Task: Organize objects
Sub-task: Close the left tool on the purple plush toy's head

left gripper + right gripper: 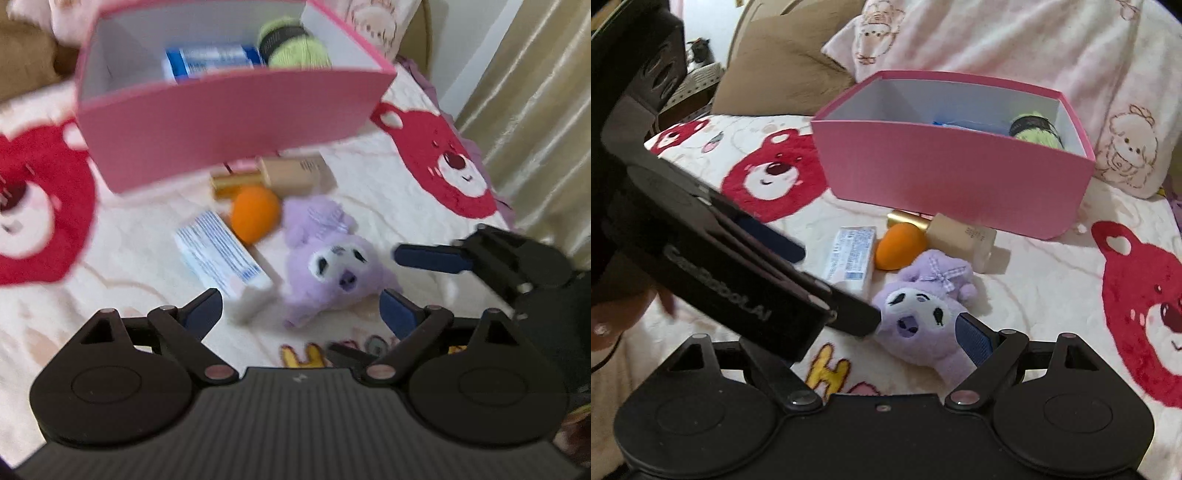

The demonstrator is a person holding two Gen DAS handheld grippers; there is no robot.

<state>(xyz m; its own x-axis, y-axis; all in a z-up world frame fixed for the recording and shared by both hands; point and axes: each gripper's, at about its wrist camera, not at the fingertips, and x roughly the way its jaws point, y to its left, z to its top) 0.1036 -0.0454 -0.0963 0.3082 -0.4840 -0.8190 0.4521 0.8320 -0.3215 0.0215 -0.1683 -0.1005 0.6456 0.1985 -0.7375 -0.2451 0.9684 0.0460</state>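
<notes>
A bed is spread with a cream fleece blanket [1034,280] printed with big red bear faces [775,173] and yellow letters. At its far side lie a brown cushion [783,62] and a pale pink pillow [1015,40] with small cartoon animals. In the left wrist view, shiny beige-gold curtains [535,92] hang along the right, beside a strip of white wall [476,48].

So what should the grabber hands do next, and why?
Probably ease the left gripper down around the purple plush toy and close on it. Both grippers are open and empty, the toy lies nearest, just ahead of the left one's fingers, and the right gripper is beside it too. It is still out on the blanket, while the pink box behind has room.
</notes>
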